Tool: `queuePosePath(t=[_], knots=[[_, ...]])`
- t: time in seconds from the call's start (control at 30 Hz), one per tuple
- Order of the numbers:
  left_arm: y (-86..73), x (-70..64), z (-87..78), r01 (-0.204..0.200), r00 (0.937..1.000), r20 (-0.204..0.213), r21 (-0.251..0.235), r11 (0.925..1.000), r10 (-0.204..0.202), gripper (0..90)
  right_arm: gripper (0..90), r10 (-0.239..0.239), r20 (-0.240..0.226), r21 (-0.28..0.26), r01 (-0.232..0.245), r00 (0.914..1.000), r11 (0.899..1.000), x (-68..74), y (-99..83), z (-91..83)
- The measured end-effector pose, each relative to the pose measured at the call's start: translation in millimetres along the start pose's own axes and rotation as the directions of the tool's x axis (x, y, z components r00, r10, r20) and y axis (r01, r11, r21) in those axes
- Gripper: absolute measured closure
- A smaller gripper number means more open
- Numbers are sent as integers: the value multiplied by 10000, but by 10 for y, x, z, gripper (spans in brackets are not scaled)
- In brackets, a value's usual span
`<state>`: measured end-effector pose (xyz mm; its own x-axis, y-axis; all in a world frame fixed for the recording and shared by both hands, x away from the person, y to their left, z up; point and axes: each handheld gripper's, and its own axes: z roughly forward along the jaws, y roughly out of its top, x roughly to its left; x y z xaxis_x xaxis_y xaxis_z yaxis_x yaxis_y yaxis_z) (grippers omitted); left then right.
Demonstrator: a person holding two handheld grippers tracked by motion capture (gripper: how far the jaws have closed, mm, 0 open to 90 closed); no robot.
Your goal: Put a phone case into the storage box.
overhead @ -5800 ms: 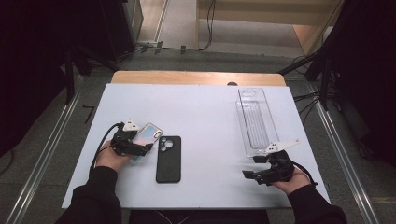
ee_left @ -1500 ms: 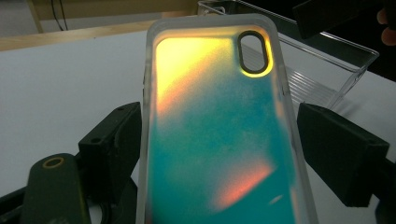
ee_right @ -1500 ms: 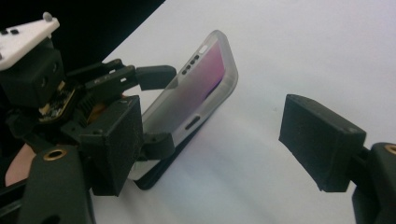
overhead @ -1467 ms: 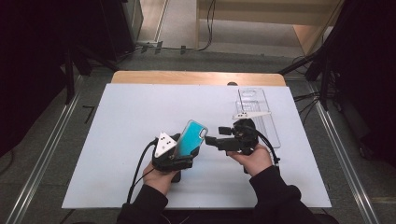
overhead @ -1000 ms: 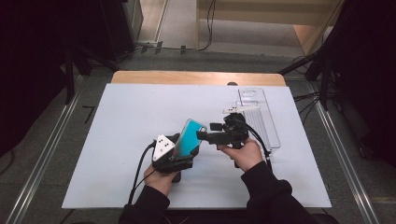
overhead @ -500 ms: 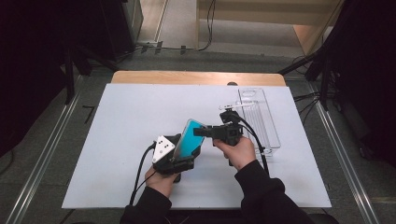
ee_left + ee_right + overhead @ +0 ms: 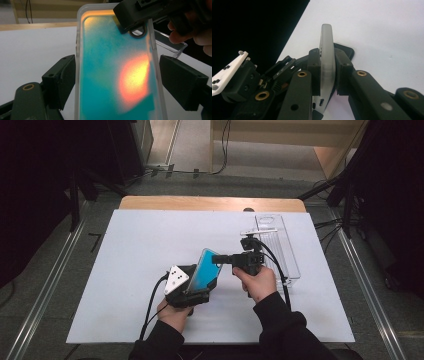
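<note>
Mid-job from where I stand: looks like a phone/case operation, fitting or stripping, can't tell which. The teal phone case (image 7: 202, 270) is lifted off the white table (image 7: 125, 270), tilted up on edge, between both tools near the table's middle. Left gripper (image 7: 192, 292) supports its lower end; in the left gripper view the case (image 7: 117, 72) sits between the two black jaws with a small gap each side, so I can't tell whether that one is clamped or just cradling. Right gripper (image 7: 220, 258) comes in from the right and is clenched on the case's upper edge; the right gripper view shows both jaws pressed flat against the frosted rim (image 7: 326, 62). Something dark sits behind the case at the left tool, maybe the phone; too hidden to call. Clear plastic tray (image 7: 280, 245) lies apart on the right, untouched. Done: pickup and two-handed grip. Left, I'd judge: the actual seating or peeling, then set-down.
</note>
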<state>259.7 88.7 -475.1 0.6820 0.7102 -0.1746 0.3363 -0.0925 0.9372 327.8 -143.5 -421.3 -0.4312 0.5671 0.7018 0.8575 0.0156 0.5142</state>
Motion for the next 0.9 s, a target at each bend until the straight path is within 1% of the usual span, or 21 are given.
queuePosePath(t=[0.03,0.07,0.13,0.2,0.27,0.3,0.43,0.5,0.57,0.6,0.7,0.77,0.8,0.83,0.87,0.9], knots=[[3,-1,3,-48,10000,20,4,10000,48,165,759,23,-12,0,-23,10000,10000,2,1,-4],[11,-1,4,-123,9999,18,107,9999,123,165,761,26,-17,20,-26,10000,10000,1,1,-5],[31,-5,11,-45,10000,52,300,9995,43,161,767,38,-24,49,-38,10000,10000,3,2,-9],[49,11,12,206,9994,252,436,9988,-217,156,769,71,-118,95,-70,9999,9999,15,2,-18],[64,18,7,414,9985,334,524,9978,-432,155,769,-58,-114,61,58,9999,10000,29,5,-27],[72,19,5,455,9983,343,619,9970,-477,154,769,-91,-120,67,92,9999,9999,38,7,-33],[123,5,-2,437,9984,304,992,9941,-469,154,770,-313,132,81,312,9994,9995,73,10,-52],[151,-5,-4,405,9987,270,1243,9914,-442,152,770,-405,285,33,404,9988,9992,72,13,-60],[170,-1,-6,460,9983,279,1397,9891,-504,136,770,-486,487,-30,488,9976,9988,64,18,-81],[183,5,-11,527,9978,321,1506,9872,-582,137,770,-556,556,-71,561,9969,9984,59,20,-88],[214,35,-16,710,9956,470,1821,9807,-808,137,769,-839,985,-144,857,9916,9962,67,26,-130],[233,47,-16,704,9954,498,1979,9777,-818,137,768,-1138,1164,-154,1164,9867,9931,81,28,-151],[248,56,-9,747,9950,490,2153,9737,-871,137,768,-1261,1295,-148,1291,9835,9915,89,26,-160],[267,61,1,921,9933,461,2373,9671,-1059,137,768,-1453,1399,-158,1489,9795,9887,96,26,-167],[280,70,1,948,9924,526,2495,9637,-1113,137,767,-1626,1520,-124,1664,9749,9860,109,24,-175],[294,82,-2,930,9913,658,2621,9606,-1140,137,768,-1741,1568,-149,1786,9722,9838,114,21,-179]])
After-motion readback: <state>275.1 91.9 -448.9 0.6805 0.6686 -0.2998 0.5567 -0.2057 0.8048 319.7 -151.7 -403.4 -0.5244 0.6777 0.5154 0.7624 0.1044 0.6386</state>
